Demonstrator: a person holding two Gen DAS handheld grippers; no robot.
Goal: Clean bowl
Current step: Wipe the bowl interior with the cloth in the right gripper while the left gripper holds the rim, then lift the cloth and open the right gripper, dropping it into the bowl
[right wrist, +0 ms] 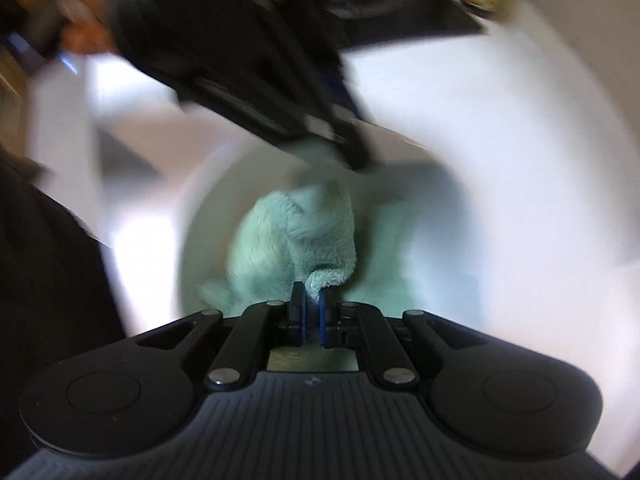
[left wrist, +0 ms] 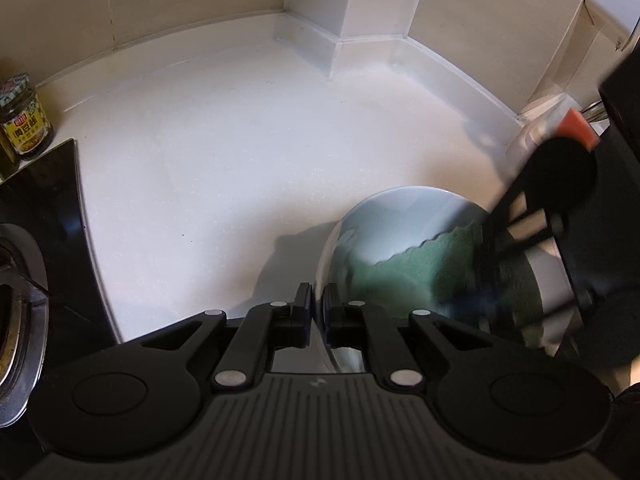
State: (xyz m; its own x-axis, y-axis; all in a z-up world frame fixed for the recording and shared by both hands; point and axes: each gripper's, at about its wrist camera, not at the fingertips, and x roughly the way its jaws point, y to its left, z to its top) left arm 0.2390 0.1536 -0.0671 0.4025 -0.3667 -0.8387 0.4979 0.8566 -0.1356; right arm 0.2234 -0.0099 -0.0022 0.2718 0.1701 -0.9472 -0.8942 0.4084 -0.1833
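Observation:
A pale blue-white bowl (left wrist: 400, 216) stands on the white counter, tipped a little toward my left gripper (left wrist: 318, 292), which is shut on its near rim. A green fluffy cloth (left wrist: 424, 268) lies inside the bowl. From the right, my right gripper (left wrist: 490, 254) reaches down into the bowl onto the cloth. In the blurred right wrist view, the right gripper (right wrist: 313, 294) is shut on a fold of the cloth (right wrist: 304, 232), which is bunched against the bowl's (right wrist: 200, 220) inner wall. The left gripper (right wrist: 356, 156) shows dark at the bowl's far rim.
A labelled jar (left wrist: 26, 120) stands at the far left beside a black hob (left wrist: 52, 208) with a burner (left wrist: 16, 300). White countertop (left wrist: 220, 152) runs back to a tiled wall and a corner column (left wrist: 352, 12). A person's hand (right wrist: 80, 20) holds the left gripper's handle.

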